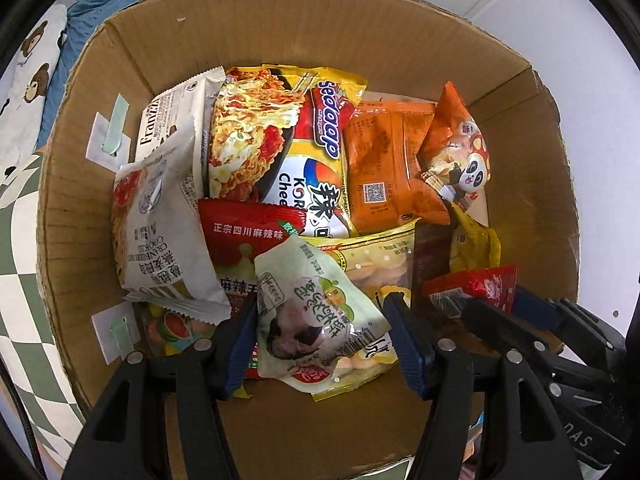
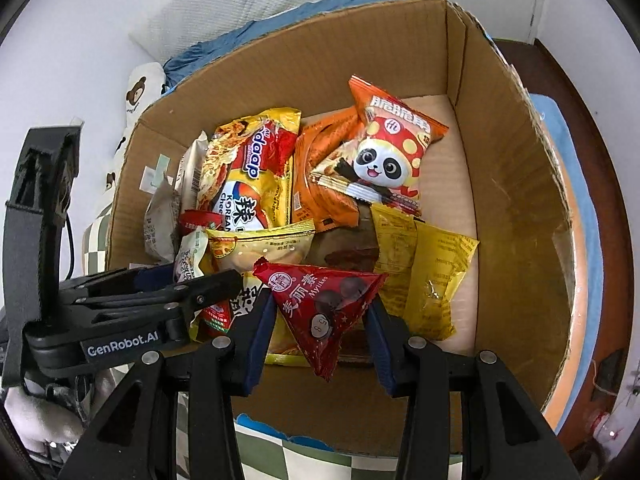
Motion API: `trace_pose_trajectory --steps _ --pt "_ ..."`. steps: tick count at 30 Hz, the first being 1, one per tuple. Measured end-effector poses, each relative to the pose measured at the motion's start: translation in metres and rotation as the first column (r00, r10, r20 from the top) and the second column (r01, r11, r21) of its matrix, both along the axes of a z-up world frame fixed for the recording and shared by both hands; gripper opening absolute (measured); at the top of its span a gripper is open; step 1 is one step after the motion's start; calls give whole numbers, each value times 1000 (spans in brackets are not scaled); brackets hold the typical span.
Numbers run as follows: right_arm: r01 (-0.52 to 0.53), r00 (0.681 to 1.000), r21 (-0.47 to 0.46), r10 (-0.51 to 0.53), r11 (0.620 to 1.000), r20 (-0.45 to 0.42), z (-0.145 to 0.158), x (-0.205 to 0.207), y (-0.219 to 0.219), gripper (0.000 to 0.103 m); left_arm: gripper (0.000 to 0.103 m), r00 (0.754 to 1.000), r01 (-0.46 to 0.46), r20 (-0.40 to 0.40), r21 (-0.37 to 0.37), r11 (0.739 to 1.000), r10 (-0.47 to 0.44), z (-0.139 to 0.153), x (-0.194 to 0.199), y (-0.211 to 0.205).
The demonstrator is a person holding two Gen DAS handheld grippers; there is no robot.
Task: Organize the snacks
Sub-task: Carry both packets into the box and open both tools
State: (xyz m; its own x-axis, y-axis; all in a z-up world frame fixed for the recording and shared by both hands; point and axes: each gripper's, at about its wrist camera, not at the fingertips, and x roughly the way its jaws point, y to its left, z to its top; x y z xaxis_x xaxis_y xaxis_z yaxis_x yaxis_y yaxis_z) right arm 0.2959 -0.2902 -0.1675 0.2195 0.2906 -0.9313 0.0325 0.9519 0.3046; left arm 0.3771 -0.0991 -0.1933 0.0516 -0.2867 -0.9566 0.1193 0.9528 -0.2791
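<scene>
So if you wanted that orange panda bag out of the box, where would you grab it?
Probably by the top crimped edge of the orange panda bag, coming from above. It lies on top of the other packets in the cardboard box, tilted up against the back wall, so that flat sealed edge sticks up clear. The puffy middle would likely slip or crush between the jaws.

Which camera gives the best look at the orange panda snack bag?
The right wrist view: the orange panda snack bag faces the camera, its whole front showing. In the left wrist view it appears sideways at the box's right edge, smaller and creased.
</scene>
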Motion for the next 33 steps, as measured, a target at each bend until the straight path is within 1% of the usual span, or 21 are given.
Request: trace_pose_trajectory --steps 2,4,7,8,9,10,11,12,14,16,19,27,30,33 --pt "0 1000 -13 0 1000 -13 -2 1 0 53 60 1000 -11 -1 26 1000 11 0 1 0" --pt "15 1000 -25 -16 1000 -20 -1 2 -3 72 60 1000 -30 -7 15 999 30 2 0 5" --pt "30 999 -34 -31 999 -17 2 2 -7 78 61 999 -40 2 17 999 40 6 -2 10" --pt "33 999 -44 -33 999 -16 4 2 -9 81 63 999 -42 13 24 999 42 8 -4 11" --pt "35 999 -51 -35 998 -15 5 3 -10 87 70 999 -42 24 31 999 41 11 -6 11" --pt "37 999 -56 -38 998 -11 6 2 -10 88 75 999 -40 39 41 998 38 14 -8 10" --pt "38 999 -69 -39 997 -9 8 2 -11 90 89 998 -41 53 55 998 38 19 -8 11" --pt "39 999 -87 -40 995 -7 9 2 -12 93 93 997 -42 67 68 997 37 22 -9 11" --pt "43 999 -116 -42 992 7 13 0 -12 94 93 994 -49 99 91 995 40 29 -12 13" --pt "46 999 -154 -43 987 21 17 -1 -13 94 93 993 -59 110 97 994 48 32 -15 16" --pt "48 998 -185 -42 982 37 22 -2 -14 95 93 990 -65 130 122 990 49 36 -15 21" --pt "60 997 -216 -47 974 64 32 -7 -16 96 93 982 -98 171 136 986 74 47 -25 28" --pt "60 996 -219 -44 974 79 38 -12 -16 96 93 976 -109 200 140 984 80 56 -31 29" --pt "58 994 -222 -35 973 108 49 -20 -15 96 93 965 -126 248 128 984 91 70 -43 29"
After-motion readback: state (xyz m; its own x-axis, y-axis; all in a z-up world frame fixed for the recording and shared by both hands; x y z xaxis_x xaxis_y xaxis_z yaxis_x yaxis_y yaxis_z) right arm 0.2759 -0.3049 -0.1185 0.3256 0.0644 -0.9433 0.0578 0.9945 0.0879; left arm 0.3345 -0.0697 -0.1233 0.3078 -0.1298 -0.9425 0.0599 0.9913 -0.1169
